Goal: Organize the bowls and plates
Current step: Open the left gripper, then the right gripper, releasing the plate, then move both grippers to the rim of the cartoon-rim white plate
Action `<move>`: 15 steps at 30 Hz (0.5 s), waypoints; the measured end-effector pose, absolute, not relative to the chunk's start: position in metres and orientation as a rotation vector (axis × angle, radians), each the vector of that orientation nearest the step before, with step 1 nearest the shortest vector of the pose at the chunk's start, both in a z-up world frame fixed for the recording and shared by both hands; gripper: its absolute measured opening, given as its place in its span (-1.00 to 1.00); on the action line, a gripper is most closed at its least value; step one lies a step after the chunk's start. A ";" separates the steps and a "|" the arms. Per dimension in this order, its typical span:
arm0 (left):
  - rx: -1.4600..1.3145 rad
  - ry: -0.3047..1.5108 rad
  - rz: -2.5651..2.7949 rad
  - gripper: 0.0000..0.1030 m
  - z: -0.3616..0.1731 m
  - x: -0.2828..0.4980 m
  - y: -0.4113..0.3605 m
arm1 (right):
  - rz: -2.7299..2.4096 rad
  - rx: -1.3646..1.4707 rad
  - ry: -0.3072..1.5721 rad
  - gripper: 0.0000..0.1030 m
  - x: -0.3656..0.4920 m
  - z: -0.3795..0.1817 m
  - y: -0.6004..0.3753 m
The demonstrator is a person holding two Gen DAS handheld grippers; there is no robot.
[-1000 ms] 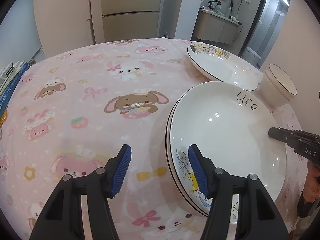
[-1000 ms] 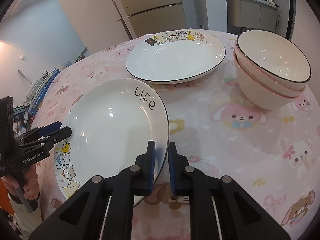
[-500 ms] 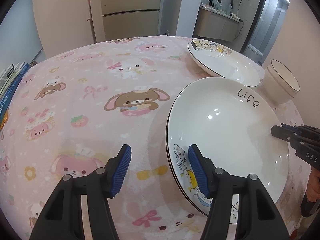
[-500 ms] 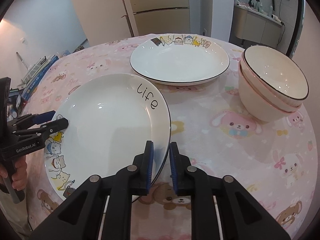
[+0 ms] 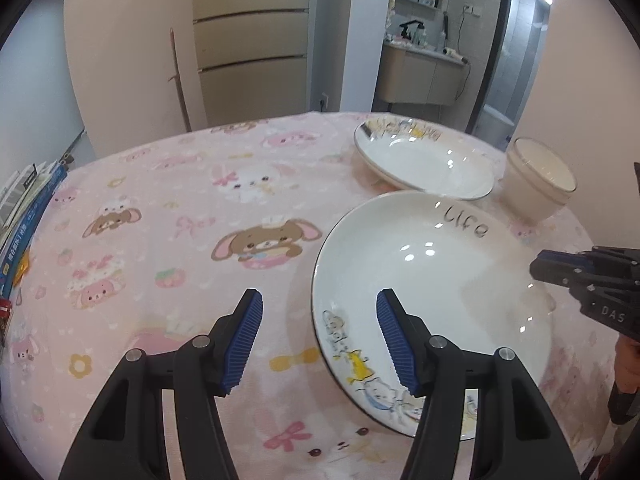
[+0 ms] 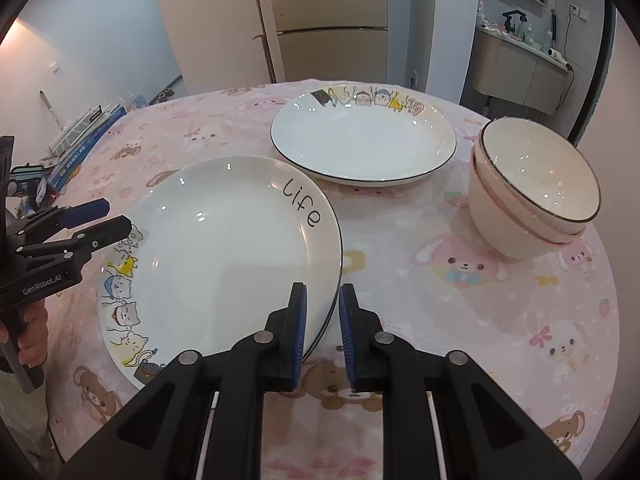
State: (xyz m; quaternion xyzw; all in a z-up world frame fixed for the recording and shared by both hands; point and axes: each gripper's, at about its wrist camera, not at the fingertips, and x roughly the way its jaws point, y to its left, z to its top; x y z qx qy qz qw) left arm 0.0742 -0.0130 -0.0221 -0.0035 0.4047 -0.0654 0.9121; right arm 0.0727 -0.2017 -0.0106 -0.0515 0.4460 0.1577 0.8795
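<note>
A white plate lettered "life" (image 6: 224, 248), with cartoon cats on its rim, is held off the pink cloth. My right gripper (image 6: 323, 296) is shut on its near right rim. The left wrist view shows that gripper (image 5: 540, 270) at the plate's (image 5: 432, 280) far edge. My left gripper (image 5: 319, 300) stands open, the plate's left rim lying between its blue pads without touching them. Seen from the right wrist, the left gripper (image 6: 116, 214) hovers at the rim by the cats. A second cartoon plate (image 6: 360, 144) lies behind, with two stacked bowls (image 6: 532, 188) to its right.
The round table wears a pink cloth (image 5: 160, 220) printed with animals. Books (image 5: 24, 216) are stacked beyond its left edge. A person's hand (image 6: 32, 340) holds the left gripper's handle. Cabinets and a washbasin stand behind the table.
The "life" plate has risen off the cloth in the right gripper's hold. My left gripper has lifted slightly with it, still open at the rim.
</note>
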 end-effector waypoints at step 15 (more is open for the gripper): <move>0.059 0.472 -0.128 0.85 0.069 0.038 -0.025 | 0.256 -0.076 0.644 -0.66 0.065 0.075 -0.215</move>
